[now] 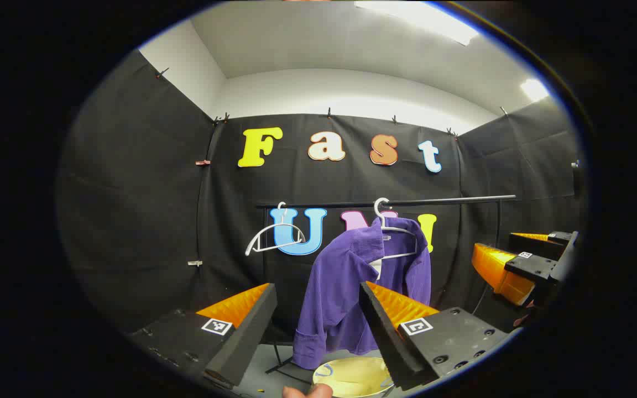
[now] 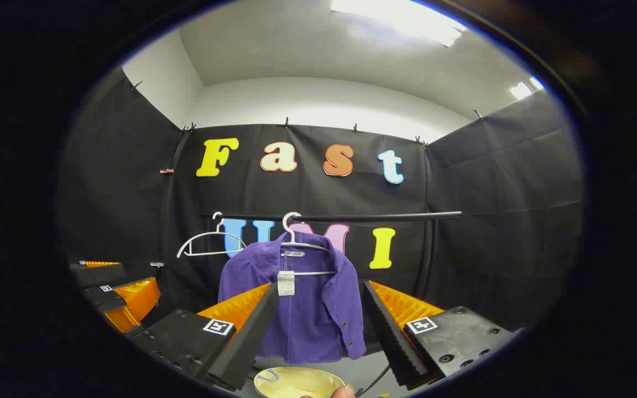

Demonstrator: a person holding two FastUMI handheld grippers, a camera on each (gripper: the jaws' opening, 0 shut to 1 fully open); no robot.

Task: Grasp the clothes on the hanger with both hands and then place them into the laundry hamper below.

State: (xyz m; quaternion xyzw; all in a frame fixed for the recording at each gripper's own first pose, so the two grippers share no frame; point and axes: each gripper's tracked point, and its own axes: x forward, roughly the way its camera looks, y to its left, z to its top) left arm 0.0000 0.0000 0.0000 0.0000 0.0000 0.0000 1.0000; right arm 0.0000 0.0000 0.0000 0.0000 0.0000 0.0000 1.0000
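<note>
A purple shirt [image 1: 346,287] hangs on a white hanger [image 1: 398,232] from a black rail [image 1: 407,200]. It is some way ahead of my left gripper [image 1: 314,337], which is open and holds nothing. Below the shirt sits the pale yellow hamper [image 1: 351,377]. In the right gripper view the same shirt [image 2: 310,304] hangs on its hanger [image 2: 302,244], straight ahead of my open right gripper [image 2: 314,331]. The hamper [image 2: 296,383] lies beneath it. Each gripper also shows to the side of the other: the right gripper [image 1: 523,265] and the left gripper [image 2: 116,296].
An empty white hanger [image 1: 274,236] hangs on the rail to the left of the shirt; the right gripper view has this empty hanger [image 2: 208,243] too. The rail's stand [image 1: 280,359] has feet on the grey floor beside the hamper. A fingertip [image 2: 344,391] shows at the bottom edge.
</note>
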